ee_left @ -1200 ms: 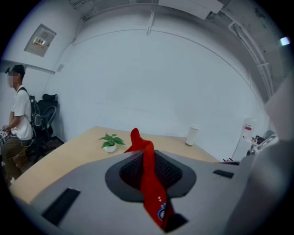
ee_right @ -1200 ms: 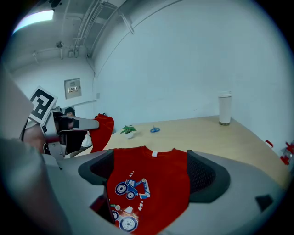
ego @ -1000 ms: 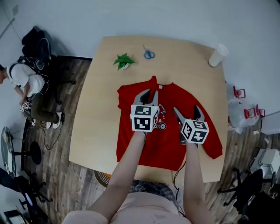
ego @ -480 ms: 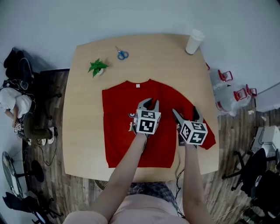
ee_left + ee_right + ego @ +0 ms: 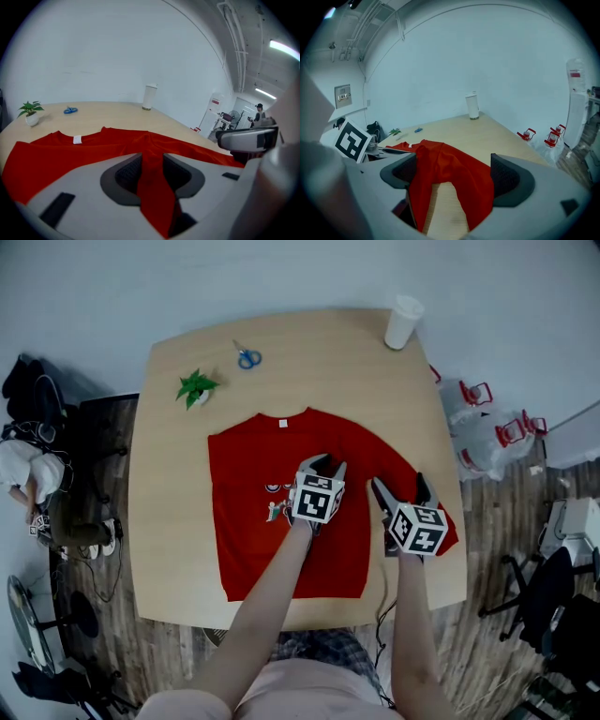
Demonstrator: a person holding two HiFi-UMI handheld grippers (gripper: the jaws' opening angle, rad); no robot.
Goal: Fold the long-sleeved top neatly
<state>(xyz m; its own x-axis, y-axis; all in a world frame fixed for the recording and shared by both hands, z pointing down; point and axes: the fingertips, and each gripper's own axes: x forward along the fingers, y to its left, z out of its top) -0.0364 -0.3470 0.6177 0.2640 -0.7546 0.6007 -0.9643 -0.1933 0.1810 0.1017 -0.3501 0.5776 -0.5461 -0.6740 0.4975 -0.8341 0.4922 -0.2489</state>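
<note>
A red long-sleeved top (image 5: 253, 521) lies front up on the wooden table (image 5: 169, 521). Its left edge is straight, and its right sleeve (image 5: 449, 536) runs out toward the table's right edge. My left gripper (image 5: 322, 465) is low over the chest. Its jaws are opening, and a ridge of red cloth (image 5: 151, 154) still fills the narrow gap between its pads. My right gripper (image 5: 398, 486) stands wide open over the right sleeve (image 5: 450, 164). The sleeve lies loose on the table between the jaws and is not pinched.
A white cup (image 5: 403, 322) stands at the far right corner, with blue scissors (image 5: 247, 357) and a small potted plant (image 5: 194, 387) at the far left. Red-handled items (image 5: 478, 392) and bags lie on the floor to the right. A person (image 5: 23, 470) sits to the left.
Both grippers moved right and down over the top, the left from the collar to the chest. The cloth that was bunched near the collar now lies flat.
</note>
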